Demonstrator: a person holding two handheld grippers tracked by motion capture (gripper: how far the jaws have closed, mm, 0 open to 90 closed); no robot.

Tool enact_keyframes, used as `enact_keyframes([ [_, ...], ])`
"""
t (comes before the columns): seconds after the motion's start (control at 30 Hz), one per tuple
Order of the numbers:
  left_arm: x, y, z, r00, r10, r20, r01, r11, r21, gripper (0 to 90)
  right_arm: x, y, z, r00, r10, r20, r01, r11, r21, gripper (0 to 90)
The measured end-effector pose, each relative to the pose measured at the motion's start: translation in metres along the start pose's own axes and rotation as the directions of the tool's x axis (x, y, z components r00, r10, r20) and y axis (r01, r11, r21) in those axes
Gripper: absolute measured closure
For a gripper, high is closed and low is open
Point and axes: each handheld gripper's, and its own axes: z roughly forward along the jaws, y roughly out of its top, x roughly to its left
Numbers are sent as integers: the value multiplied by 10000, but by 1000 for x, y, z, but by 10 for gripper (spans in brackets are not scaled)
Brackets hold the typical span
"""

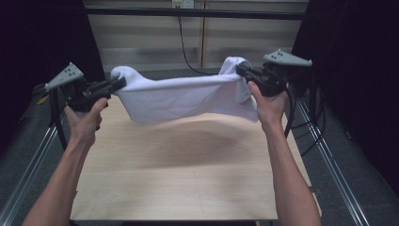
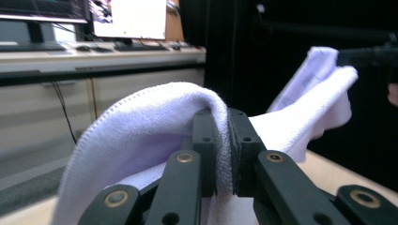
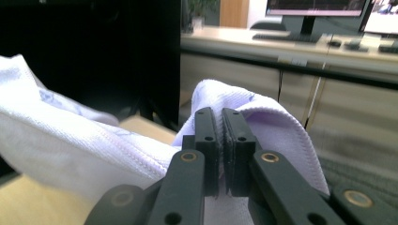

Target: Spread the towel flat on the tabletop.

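Here, a person holds a white towel in the air between two hand-held grippers, above a pale wooden table with a smooth, light grain. The left gripper is clamped on one end of the towel and the right gripper is clamped on the other end, so the cloth hangs between them in a shallow, sagging band, clear of the tabletop, with a soft shadow beneath it. In the left gripper view, the two black jaws pinch a fold of towel tight, and the cloth bulges over their tips in a rounded hump; its surface is a fine looped terry with a stitched hem. Farther off in that view, the towel's other end rises toward the right gripper. The right gripper view shows the same close pinch, the towel draping over and past the jaws with a faint lilac cast. Beyond the grippers stand beige cabinet fronts with a black cable hanging down them, and dark curtains hang to either side of the table. Metal rails run along the table's edges.
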Motion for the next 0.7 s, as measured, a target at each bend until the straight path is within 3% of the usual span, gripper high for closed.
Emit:
enact_keyframes([
  [0.03,-3,-17,-1,9999,-25,114,23,9998,197,834,1,-11,-2,10000,-20,-26,20,9999,147,863],
  [0.07,-7,-45,-2,9995,-179,251,164,9980,614,833,3,-40,-6,9998,-115,-159,126,9974,703,863],
  [0.1,-7,-45,-2,9995,-179,251,164,9980,614,833,4,-58,-8,9997,30,-254,-4,9951,991,863],
  [0.13,-9,-63,-2,9988,-347,359,313,9954,905,833,4,-58,-8,9997,30,-254,-4,9951,991,863],
  [0.17,-14,-97,-4,9965,-662,508,584,9883,1411,833,8,-93,-14,9989,218,-418,-153,9888,1487,862],
  [0.2,-14,-97,-4,9965,-662,508,584,9883,1411,833,11,-110,-17,9978,376,-537,-280,9850,1701,862],
  [0.23,-16,-124,-9,9905,-1186,698,1048,9789,1754,832,14,-125,-21,9967,472,-655,-334,9798,1973,862],
  [0.27,-18,-135,-13,9869,-1444,719,1293,9747,1824,832,19,-138,-25,9960,509,-739,-342,9766,2121,861],
  [0.33,-20,-143,-17,9855,-1475,835,1282,9710,2016,830,28,-163,-34,9930,676,-967,-413,9669,2516,860],
  [0.37,-26,-155,-25,9834,-1581,885,1338,9631,2336,830,34,-174,-38,9912,775,-1076,-465,9630,2656,858],
  [0.4,-26,-155,-25,9834,-1581,885,1338,9631,2336,828,39,-185,-42,9887,857,-1230,-471,9567,2872,856],
  [0.53,-40,-181,-46,9767,-1830,1121,1392,9379,3178,813,59,-220,-62,9853,932,-1431,-385,9376,3455,828],
  [0.57,-40,-181,-46,9767,-1830,1121,1392,9379,3178,801,63,-226,-67,9867,816,-1408,-260,9331,3586,801],
  [0.6,-42,-185,-48,9763,-1802,1196,1312,9329,3353,796,66,-229,-70,9881,635,-1403,-56,9253,3792,790],
  [0.63,-44,-189,-50,9760,-1748,1295,1172,9241,3638,790,69,-230,-75,9893,487,-1378,77,9241,3820,773],
  [0.67,-46,-192,-52,9791,-1604,1251,1036,9226,3716,777,71,-231,-80,9890,563,-1366,-5,9260,3776,737],
  [0.7,-45,-194,-58,9749,-1855,1232,1279,9193,3722,749,71,-231,-85,9875,807,-1355,-239,9259,3770,699],
])
